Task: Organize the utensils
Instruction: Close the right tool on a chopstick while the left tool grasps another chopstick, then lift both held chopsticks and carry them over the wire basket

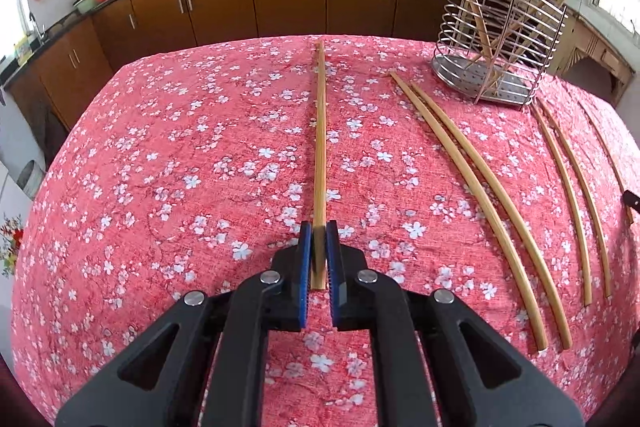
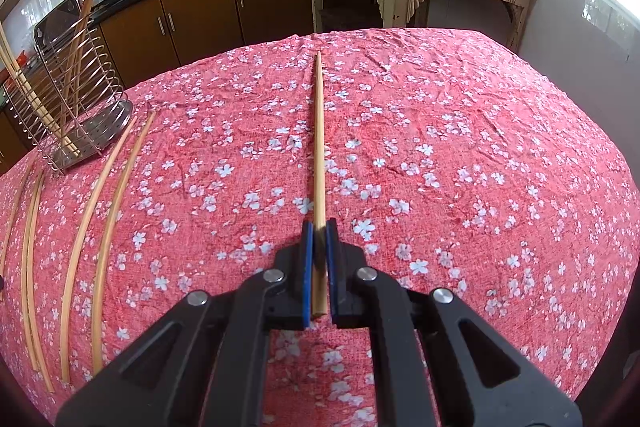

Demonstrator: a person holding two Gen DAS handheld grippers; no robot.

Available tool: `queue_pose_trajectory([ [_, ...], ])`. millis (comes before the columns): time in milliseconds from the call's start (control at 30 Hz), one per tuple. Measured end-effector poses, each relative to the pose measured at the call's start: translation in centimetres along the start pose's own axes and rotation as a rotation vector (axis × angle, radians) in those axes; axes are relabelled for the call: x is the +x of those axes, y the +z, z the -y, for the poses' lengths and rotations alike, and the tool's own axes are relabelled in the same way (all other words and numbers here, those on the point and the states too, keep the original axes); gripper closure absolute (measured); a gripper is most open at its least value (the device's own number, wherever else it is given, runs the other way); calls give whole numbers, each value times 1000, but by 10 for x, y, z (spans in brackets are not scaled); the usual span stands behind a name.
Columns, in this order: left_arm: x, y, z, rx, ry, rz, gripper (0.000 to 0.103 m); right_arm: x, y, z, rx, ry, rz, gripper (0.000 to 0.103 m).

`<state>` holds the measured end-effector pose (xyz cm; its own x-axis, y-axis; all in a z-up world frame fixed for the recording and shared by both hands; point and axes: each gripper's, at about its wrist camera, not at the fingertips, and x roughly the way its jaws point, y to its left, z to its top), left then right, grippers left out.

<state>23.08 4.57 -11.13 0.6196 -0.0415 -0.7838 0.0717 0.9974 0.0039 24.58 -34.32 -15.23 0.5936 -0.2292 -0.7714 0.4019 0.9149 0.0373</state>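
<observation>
Left hand-held gripper tight around a chopstick.

A long, pale bamboo chopstick stands out straight over the red floral tablecloth, its near end pinched between blue pads; a second, rounder one is held the same way. Four more bamboo chopsticks lie in two pairs on the cloth. Near their far ends stands a wire-and-steel utensil holder, with several chopsticks leaning inside.
</observation>
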Motion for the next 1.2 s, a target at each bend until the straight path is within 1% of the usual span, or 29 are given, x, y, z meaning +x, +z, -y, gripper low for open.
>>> queue_pose_trajectory([
  [67, -1, -2, -2, -9, -12, 0, 86, 0, 0, 0, -3, -3, 0, 95],
  [100, -2, -3, -3, -9, -12, 1, 75, 0, 0, 0, -3, -2, 0, 95],
  [133, -4, -5, -2, -6, -7, 5, 67, 1, 0, 0, -1, 1, 0, 95],
  [167, -5, -8, -1, -2, -1, 9, 66, 1, 0, 1, 1, 3, 0, 95],
  [300, -7, -7, 1, -4, 0, 11, 66, 1, 0, 2, 2, 4, 0, 95],
  [467, -6, -7, 2, 4, 25, 7, 66, 0, 0, 4, 13, 15, 0, 95],
  [633, -6, -7, 3, 2, 22, 7, 66, 0, -1, 4, 11, 11, 0, 95],
  [800, -7, -8, 4, 0, 19, 8, 66, -2, -4, -7, -32, -33, 1, 94],
  [1000, -7, -8, -2, -14, 1, 11, 66, -4, -6, -2, -18, -15, 0, 94],
  [1100, -8, -9, -3, -9, 5, 10, 68, -5, -7, -2, -19, -14, 0, 94],
  [1167, -10, -12, 0, 4, 13, 9, 72, -5, -8, 0, -15, -8, -1, 94],
  [1200, -11, -13, 1, 12, 13, 9, 75, -6, -8, 0, -13, -6, 0, 94],
])
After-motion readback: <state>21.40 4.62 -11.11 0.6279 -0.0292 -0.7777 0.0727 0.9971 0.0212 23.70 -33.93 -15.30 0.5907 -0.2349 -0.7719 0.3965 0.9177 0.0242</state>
